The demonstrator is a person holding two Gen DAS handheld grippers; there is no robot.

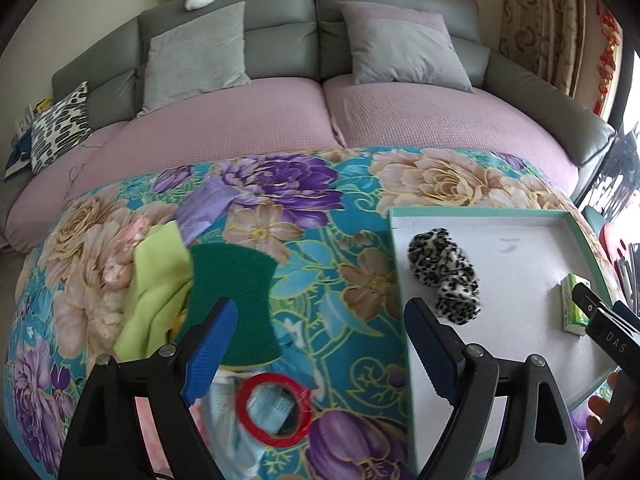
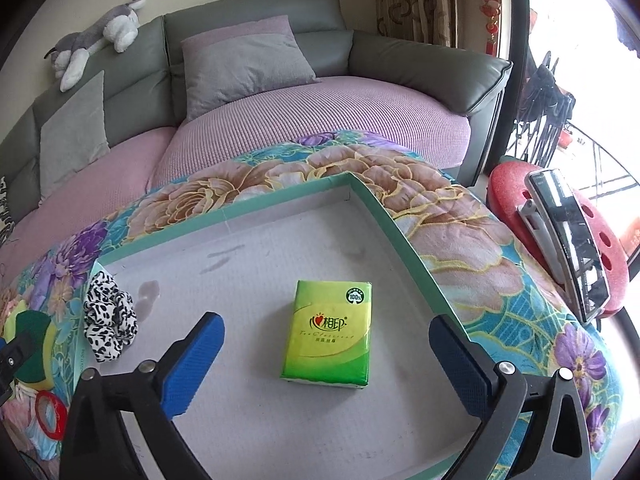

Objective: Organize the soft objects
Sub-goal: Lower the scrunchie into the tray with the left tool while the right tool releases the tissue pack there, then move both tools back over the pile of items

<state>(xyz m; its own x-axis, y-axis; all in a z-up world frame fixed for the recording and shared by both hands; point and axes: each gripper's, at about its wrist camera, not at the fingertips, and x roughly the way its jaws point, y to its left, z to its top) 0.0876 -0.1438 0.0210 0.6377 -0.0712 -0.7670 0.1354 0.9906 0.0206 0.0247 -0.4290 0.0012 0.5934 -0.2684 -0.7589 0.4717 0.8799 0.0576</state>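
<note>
A shallow white tray with a green rim (image 1: 472,211) (image 2: 280,196) lies on a floral blanket. In it lie a leopard-print scrunchie (image 1: 444,274) (image 2: 108,320) and a green tissue pack (image 2: 332,332) (image 1: 574,308). Left of the tray lie a green scouring sponge (image 1: 236,300) (image 2: 28,324), a yellow-green cloth (image 1: 156,296), a red tape ring (image 1: 276,410) (image 2: 50,414) and a light blue cloth (image 1: 236,432). My left gripper (image 1: 316,344) is open and empty above the blanket between sponge and tray. My right gripper (image 2: 326,354) is open and empty, over the tissue pack.
A grey sofa with a pink cover (image 1: 248,120) stands behind, with grey cushions (image 1: 196,56) and a plush dog (image 2: 96,36) on its back. A red stool with a phone (image 2: 568,240) is at the right. A patterned pillow (image 1: 60,128) lies far left.
</note>
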